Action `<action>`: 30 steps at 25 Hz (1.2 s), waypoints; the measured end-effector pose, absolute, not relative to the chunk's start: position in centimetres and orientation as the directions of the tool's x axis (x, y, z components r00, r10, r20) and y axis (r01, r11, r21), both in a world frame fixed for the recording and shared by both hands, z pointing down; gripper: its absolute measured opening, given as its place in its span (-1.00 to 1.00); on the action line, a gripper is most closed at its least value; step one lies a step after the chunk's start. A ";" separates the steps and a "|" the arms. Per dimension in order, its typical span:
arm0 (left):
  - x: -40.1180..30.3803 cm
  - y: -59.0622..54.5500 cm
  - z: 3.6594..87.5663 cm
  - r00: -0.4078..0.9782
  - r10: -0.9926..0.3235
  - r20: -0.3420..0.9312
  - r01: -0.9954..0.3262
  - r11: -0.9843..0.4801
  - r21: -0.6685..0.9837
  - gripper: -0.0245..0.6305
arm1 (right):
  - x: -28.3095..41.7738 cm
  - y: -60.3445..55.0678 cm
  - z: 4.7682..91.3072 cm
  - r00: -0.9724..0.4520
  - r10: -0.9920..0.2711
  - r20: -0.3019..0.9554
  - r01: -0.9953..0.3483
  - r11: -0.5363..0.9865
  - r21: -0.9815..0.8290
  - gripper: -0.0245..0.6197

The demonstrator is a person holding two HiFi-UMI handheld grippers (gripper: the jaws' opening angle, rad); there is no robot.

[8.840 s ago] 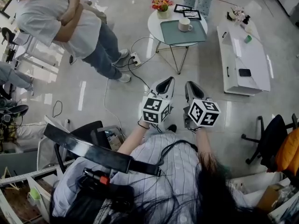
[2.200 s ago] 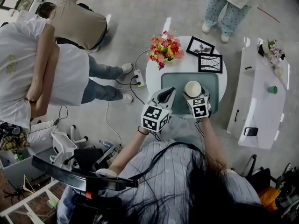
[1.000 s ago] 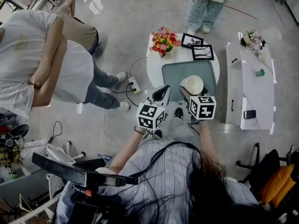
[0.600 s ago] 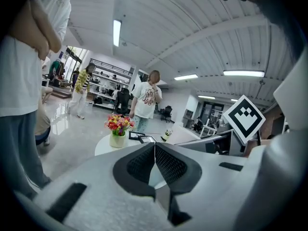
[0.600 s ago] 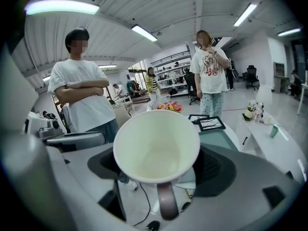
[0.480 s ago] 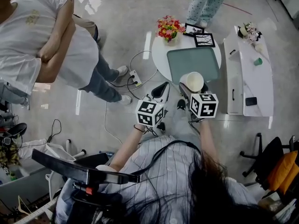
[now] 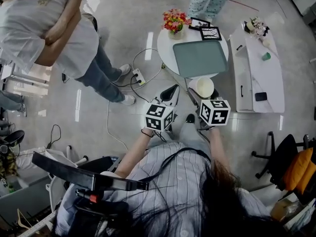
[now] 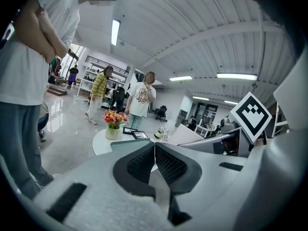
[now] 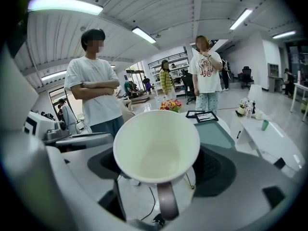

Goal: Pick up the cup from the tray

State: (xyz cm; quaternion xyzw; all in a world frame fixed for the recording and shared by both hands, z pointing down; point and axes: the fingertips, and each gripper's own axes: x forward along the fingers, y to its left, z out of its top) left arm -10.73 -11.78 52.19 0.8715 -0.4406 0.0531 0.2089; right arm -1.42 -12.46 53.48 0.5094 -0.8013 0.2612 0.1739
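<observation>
My right gripper (image 7: 201, 91) is shut on a white cup (image 7: 204, 87), holding it in the air off the near edge of the round table. In the right gripper view the cup (image 9: 157, 146) fills the space between the jaws, mouth toward the camera, handle down. The grey-green tray (image 7: 200, 58) lies bare on the white round table (image 7: 167, 46); it also shows beyond the cup as the tray (image 9: 213, 134). My left gripper (image 7: 170, 93) hangs beside the right one, shut with nothing in it; its pads (image 8: 165, 164) meet in the left gripper view.
A flower vase (image 7: 175, 24) and two framed pictures (image 7: 205, 28) stand at the table's far side. A long white bench (image 7: 259, 69) with a phone and a green cup is to the right. People stand at the left (image 7: 49, 31) and behind the table. A power strip (image 7: 137, 76) and cables lie on the floor.
The right gripper has lifted the cup off the tray and drawn it back toward me, away from the table. The left gripper stayed shut beside it.
</observation>
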 end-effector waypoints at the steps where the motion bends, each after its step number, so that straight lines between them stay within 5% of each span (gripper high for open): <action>1: -10.6 -11.4 52.1 0.606 -0.745 0.278 -0.790 -0.525 0.316 -0.88 | -1.3 -12.0 53.5 -0.423 -0.724 0.545 -0.906 0.344 -0.246 0.32; 30: -3.5 0.0 50.7 0.471 -0.841 0.266 -0.872 -0.399 0.283 -0.88 | 5.7 0.0 53.9 -0.556 -0.629 0.544 -0.825 0.498 -0.267 0.32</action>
